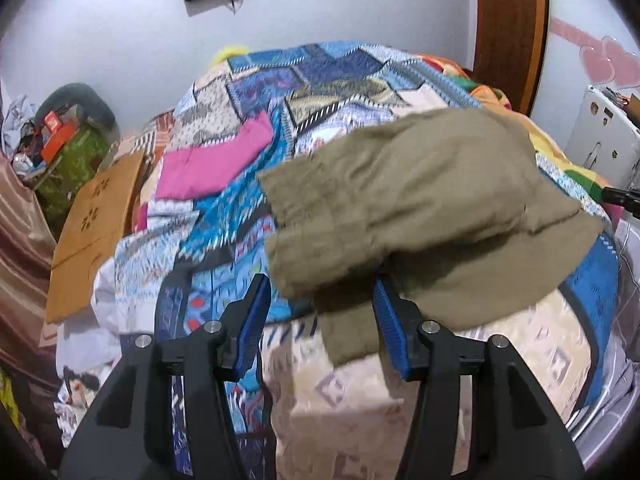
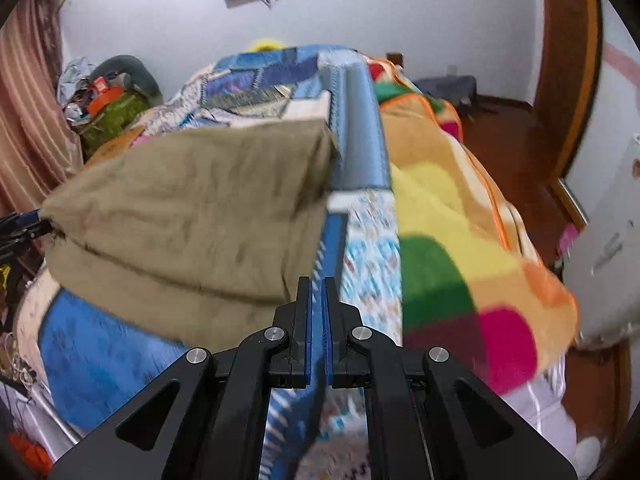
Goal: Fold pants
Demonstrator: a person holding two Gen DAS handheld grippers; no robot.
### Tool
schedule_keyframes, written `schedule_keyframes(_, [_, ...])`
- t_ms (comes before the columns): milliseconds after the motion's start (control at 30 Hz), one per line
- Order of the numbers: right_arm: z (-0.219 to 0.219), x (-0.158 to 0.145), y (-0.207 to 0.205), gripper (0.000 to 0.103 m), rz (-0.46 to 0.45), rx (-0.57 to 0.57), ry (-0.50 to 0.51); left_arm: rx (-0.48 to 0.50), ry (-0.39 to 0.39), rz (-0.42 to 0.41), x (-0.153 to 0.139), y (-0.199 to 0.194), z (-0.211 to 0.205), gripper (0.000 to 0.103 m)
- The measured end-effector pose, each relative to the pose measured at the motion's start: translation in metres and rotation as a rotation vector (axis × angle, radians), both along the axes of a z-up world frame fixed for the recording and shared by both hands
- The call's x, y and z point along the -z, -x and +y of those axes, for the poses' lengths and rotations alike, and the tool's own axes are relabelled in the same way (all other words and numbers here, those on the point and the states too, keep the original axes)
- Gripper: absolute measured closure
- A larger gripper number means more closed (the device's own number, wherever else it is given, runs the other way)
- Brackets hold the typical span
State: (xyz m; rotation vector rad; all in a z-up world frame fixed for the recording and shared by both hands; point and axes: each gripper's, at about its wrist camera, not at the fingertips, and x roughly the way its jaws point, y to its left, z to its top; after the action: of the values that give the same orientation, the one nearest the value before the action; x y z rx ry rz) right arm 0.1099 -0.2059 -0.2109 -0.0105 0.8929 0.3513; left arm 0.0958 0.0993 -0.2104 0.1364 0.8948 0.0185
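The olive-khaki pants (image 1: 420, 208) lie folded in layers on the patchwork bedspread (image 1: 256, 216). My left gripper (image 1: 320, 288) is open, its blue pads on either side of the pants' near left corner, holding nothing. In the right wrist view the pants (image 2: 192, 216) lie left of and beyond my right gripper (image 2: 317, 292), which is shut with nothing between its pads. The left gripper's tip (image 2: 24, 228) shows at the pants' left edge there. The right gripper's tip (image 1: 620, 196) shows at the far right of the left wrist view.
A pink cloth (image 1: 216, 160) lies on the bed's left side. A colourful fleece blanket (image 2: 472, 232) drapes the bed's right side. A cardboard sheet (image 1: 96, 232) leans at the left. A white appliance (image 1: 604, 140) stands at the right. Clutter (image 1: 64, 136) sits by the wall.
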Motion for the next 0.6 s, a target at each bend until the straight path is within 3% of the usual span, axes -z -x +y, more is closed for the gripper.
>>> schedule_keyframes(200, [0.002, -0.013, 0.022, 0.098, -0.04, -0.028, 0.038, -0.04, 0.031, -0.016, -0.017, 0.011, 0.008, 0.05])
schedule_keyframes(267, [0.009, -0.023, 0.025, 0.093, -0.061, -0.047, 0.025, -0.037, 0.034, -0.04, -0.031, 0.011, 0.006, 0.049])
schedule_keyframes(333, [0.015, -0.029, 0.031, 0.077, -0.081, -0.067, 0.006, -0.031, 0.026, -0.071, -0.046, 0.009, 0.001, 0.042])
schedule_keyframes(400, [0.028, -0.035, 0.031, 0.069, -0.105, -0.099, -0.008, -0.016, 0.03, -0.094, -0.058, 0.006, -0.007, 0.033])
schedule_keyframes(600, [0.08, -0.033, 0.025, 0.066, -0.104, -0.257, 0.024, 0.066, 0.08, -0.081, -0.066, -0.016, -0.04, 0.033])
